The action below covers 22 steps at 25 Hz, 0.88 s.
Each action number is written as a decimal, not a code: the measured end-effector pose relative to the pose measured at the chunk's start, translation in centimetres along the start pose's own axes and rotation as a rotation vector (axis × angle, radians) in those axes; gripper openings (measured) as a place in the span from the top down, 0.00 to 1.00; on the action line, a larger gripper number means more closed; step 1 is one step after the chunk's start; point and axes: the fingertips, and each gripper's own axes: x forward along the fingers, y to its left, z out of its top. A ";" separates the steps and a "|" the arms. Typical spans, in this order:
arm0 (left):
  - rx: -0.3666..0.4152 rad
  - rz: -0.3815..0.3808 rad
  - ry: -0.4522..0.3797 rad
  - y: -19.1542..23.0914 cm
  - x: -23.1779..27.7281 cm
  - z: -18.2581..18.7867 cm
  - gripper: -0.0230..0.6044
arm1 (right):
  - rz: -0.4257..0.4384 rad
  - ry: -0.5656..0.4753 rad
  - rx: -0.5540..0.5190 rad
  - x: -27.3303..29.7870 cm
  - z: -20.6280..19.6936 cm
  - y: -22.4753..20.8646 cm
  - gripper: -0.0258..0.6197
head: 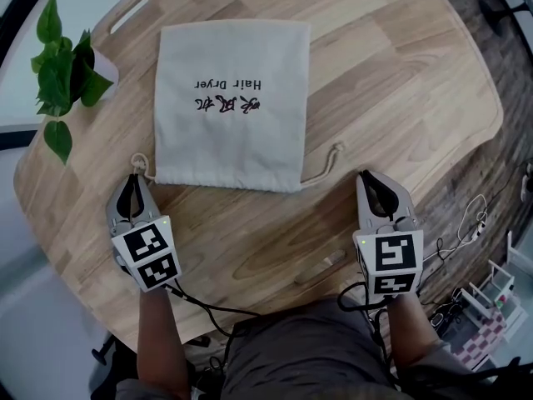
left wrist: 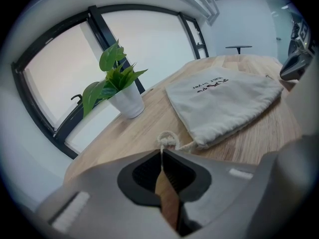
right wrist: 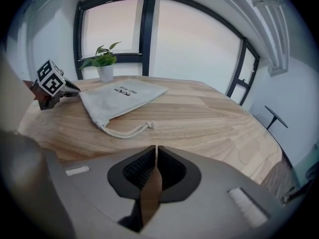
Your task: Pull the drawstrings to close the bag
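My left claw (head: 133, 179) and right claw (head: 365, 176) sit nearest, both clenched on nothing. Each is lined up with a drawstring end: the left loop (head: 141, 165) lies just off its tips, the right cord (head: 326, 163) near but apart. The bag (head: 229, 98) lies flat on the table (head: 391, 82), mouth towards me and long axis running away. I judge sideways pulls would cinch it.

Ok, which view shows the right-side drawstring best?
Right gripper view: the drawstring lies whole, close and unobstructed. Head view shows it smaller at the bag's corner; left gripper view doesn't clearly show it.
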 end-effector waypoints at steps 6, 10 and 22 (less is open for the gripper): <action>0.025 -0.026 -0.101 0.7 -1.8 1.2 0.92 | 0.265 -0.109 -0.232 -1.2 3.0 6.1 0.81; 0.129 -0.201 -0.293 -0.5 -3.8 3.2 0.83 | 0.388 -0.119 -0.389 -1.7 3.4 8.5 0.76; 0.530 -0.621 -0.283 -5.2 -2.2 1.7 0.67 | 0.480 -0.045 -0.603 -0.1 2.6 10.1 0.68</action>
